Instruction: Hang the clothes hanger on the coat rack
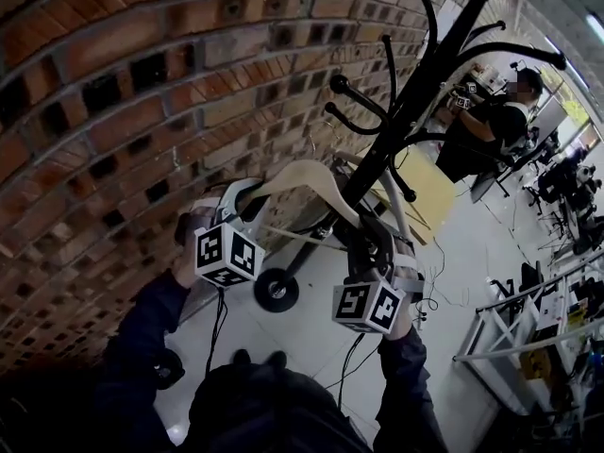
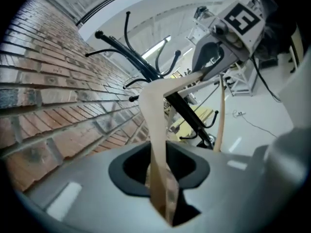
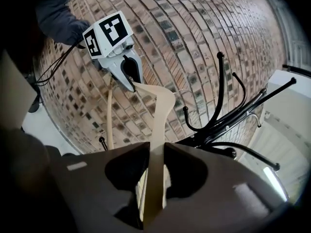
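A pale wooden clothes hanger [image 1: 300, 179] is held up in the air by its two ends, close to the black coat rack [image 1: 429, 69] with its curved hooks. My left gripper [image 1: 229, 210] is shut on the hanger's left arm [image 2: 154, 118], which runs between its jaws. My right gripper [image 1: 376, 251] is shut on the right arm [image 3: 159, 130] in the same way. In the left gripper view the right gripper [image 2: 214, 57] shows at the hanger's far end, with the rack [image 2: 141, 64] behind it. The right gripper view shows the left gripper [image 3: 124, 71] and the rack [image 3: 226, 125]. I cannot make out the hanger's hook.
A red brick wall [image 1: 123, 111] fills the left side, right behind the rack. Below on the pale floor are a wheeled base [image 1: 276, 289], cables and a yellow board [image 1: 429, 192]. A seated person [image 1: 495, 121] and white frames [image 1: 510, 333] are off to the right.
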`<state>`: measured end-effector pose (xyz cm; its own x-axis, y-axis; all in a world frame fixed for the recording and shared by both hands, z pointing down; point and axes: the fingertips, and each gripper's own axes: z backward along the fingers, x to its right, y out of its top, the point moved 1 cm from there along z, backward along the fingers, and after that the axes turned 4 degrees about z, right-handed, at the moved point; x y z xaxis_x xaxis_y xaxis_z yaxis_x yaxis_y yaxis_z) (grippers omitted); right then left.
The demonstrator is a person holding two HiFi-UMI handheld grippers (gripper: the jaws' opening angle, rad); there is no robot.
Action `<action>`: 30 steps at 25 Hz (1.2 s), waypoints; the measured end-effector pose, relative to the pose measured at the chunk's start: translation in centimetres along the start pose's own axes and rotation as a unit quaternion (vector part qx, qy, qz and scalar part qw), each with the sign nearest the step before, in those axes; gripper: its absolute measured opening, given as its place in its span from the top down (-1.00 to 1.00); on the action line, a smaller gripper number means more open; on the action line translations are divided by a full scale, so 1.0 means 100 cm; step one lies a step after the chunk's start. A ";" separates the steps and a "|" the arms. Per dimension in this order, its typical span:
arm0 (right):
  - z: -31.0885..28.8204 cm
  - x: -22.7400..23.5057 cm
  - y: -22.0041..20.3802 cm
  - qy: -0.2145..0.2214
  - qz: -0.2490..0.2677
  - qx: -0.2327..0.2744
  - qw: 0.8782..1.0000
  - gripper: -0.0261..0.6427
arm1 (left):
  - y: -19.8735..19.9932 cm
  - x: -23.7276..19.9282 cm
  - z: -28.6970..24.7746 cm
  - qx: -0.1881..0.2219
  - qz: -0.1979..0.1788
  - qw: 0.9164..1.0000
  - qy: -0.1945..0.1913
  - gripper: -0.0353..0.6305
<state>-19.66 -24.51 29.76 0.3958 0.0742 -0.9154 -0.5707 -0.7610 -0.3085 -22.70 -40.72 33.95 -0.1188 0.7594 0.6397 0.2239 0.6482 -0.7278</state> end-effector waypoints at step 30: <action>0.043 0.060 -0.004 -0.099 0.015 -0.057 0.993 0.61 | 0.080 -0.029 -0.021 0.082 -0.039 0.996 -0.008 0.59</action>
<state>-20.12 -20.97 23.28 0.2241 0.1675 -0.9601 -0.4901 -0.8321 -0.2596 -18.52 -37.83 26.82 -0.1449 0.7064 0.6928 0.0523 0.7047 -0.7076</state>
